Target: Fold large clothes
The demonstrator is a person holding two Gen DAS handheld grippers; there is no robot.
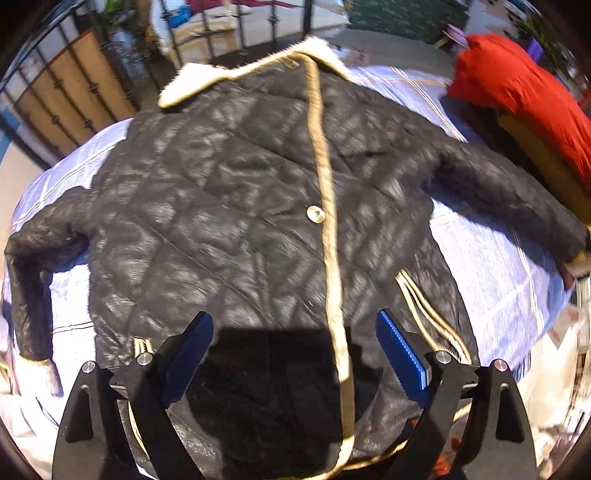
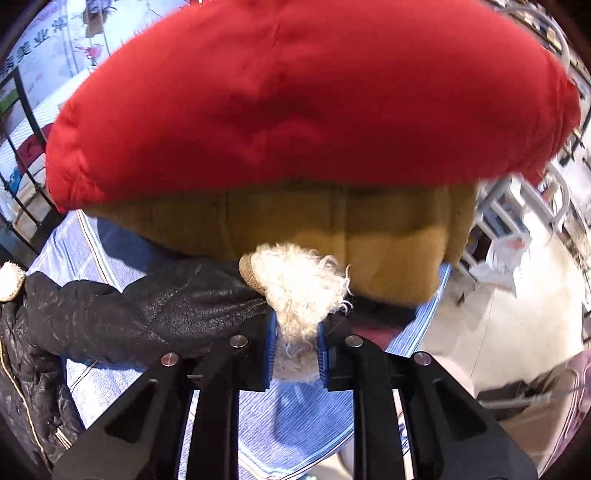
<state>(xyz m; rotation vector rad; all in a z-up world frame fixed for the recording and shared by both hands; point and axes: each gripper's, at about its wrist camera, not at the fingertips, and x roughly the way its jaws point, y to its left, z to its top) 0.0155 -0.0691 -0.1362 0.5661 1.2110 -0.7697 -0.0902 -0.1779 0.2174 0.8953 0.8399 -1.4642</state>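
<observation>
A black quilted jacket [image 1: 236, 206] with a cream fleece collar [image 1: 192, 83] and tan front trim lies spread face up on a blue striped sheet [image 1: 491, 266], sleeves out to both sides. My left gripper [image 1: 293, 325] is open and hovers over the jacket's lower hem, touching nothing. My right gripper [image 2: 295, 339] is shut on the fleece cuff [image 2: 299, 288] of the jacket's right sleeve [image 2: 155, 310], held just above the sheet [image 2: 295, 424].
A stack of folded clothes sits at the bed's far right: a red padded garment [image 2: 295, 96] on a mustard one [image 2: 369, 236], close in front of my right gripper. The stack also shows in the left view [image 1: 517, 88]. A black metal bed rail [image 1: 273, 22] runs behind.
</observation>
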